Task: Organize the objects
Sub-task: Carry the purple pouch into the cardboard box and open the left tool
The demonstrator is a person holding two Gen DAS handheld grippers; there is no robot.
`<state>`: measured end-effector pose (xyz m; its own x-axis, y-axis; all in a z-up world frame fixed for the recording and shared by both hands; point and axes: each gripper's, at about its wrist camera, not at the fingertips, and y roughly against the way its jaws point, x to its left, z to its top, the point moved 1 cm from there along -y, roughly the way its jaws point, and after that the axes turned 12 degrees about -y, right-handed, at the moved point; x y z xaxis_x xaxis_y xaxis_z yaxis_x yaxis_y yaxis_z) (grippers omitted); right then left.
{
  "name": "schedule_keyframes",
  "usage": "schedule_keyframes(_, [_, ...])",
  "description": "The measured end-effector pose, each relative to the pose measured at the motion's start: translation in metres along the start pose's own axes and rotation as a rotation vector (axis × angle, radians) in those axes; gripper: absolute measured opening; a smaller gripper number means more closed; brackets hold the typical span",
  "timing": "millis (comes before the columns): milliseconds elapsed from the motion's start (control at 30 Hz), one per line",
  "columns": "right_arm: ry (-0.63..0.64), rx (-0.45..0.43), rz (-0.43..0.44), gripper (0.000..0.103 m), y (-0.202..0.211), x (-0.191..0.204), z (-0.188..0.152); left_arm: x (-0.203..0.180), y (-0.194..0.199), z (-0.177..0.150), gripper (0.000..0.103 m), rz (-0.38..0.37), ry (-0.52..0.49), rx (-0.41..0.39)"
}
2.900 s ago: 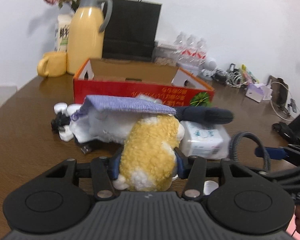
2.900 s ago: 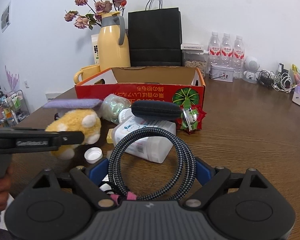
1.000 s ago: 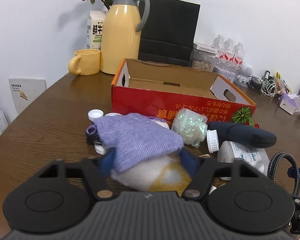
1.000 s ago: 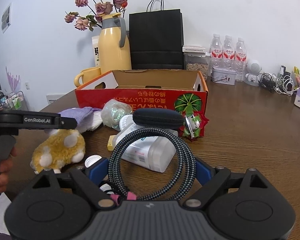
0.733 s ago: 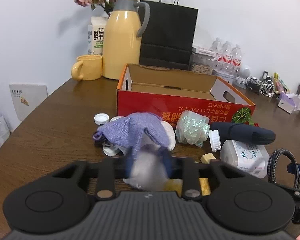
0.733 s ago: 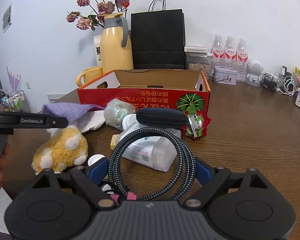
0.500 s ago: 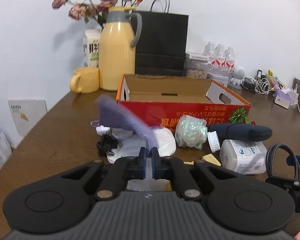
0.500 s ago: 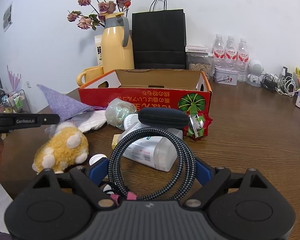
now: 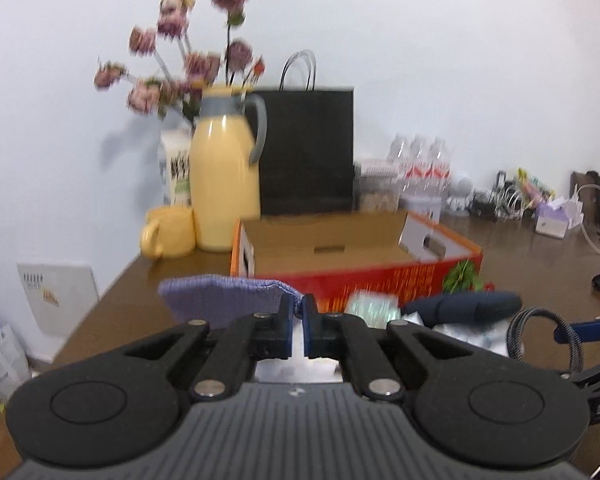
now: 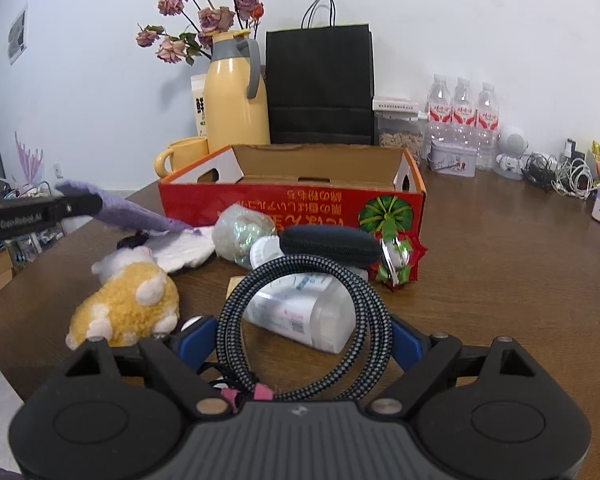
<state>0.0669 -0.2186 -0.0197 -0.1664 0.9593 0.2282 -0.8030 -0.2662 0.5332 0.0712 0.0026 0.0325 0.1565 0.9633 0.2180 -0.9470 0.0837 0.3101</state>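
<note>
A brown wooden table [image 10: 500, 264] is seen under all the objects. On it, an open red cardboard box [image 10: 292, 208] with a brown inside is placed in front of a black paper bag [image 10: 320, 84] and a tall yellow thermos jug [image 10: 236, 100], which stand by the white wall. A yellow mug [image 10: 184, 156] is set just beside the jug.

In front of the box, several smaller objects are gathered. A dark blue oblong fabric case [image 10: 330, 246] is laid across a clear plastic bottle [image 10: 300, 312] that lies on its side. A yellow and white plush toy [image 10: 128, 304] is resting on the table at the left, apart from both tongs.

The coiled black and grey braided cable [image 10: 304, 320] is kept between the blue fingers of the right gripper [image 10: 300, 338], whose jaws are spread wide around the coil; the coil is standing upright between them.

The left gripper [image 9: 296, 312] is clenched on the edge of a purple knitted cloth [image 9: 224, 296]. In the right wrist view, 1 end of this cloth [image 10: 132, 214] is lifted above the table, while its other end is reaching down to a white round pad [image 10: 184, 252] near the box.
</note>
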Motion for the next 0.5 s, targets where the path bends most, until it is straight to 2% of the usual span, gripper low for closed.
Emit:
schedule_keyframes(300, [0.033,-0.100,0.027,0.089,-0.004,0.010,0.048,-0.002,-0.011,0.060,0.005,-0.017,-0.036,-0.150])
schedule_keyframes(500, [0.038,-0.158,0.035,0.089,-0.029,0.014,0.094,-0.002,-0.049,0.089,0.005,-0.035,-0.015,-0.184])
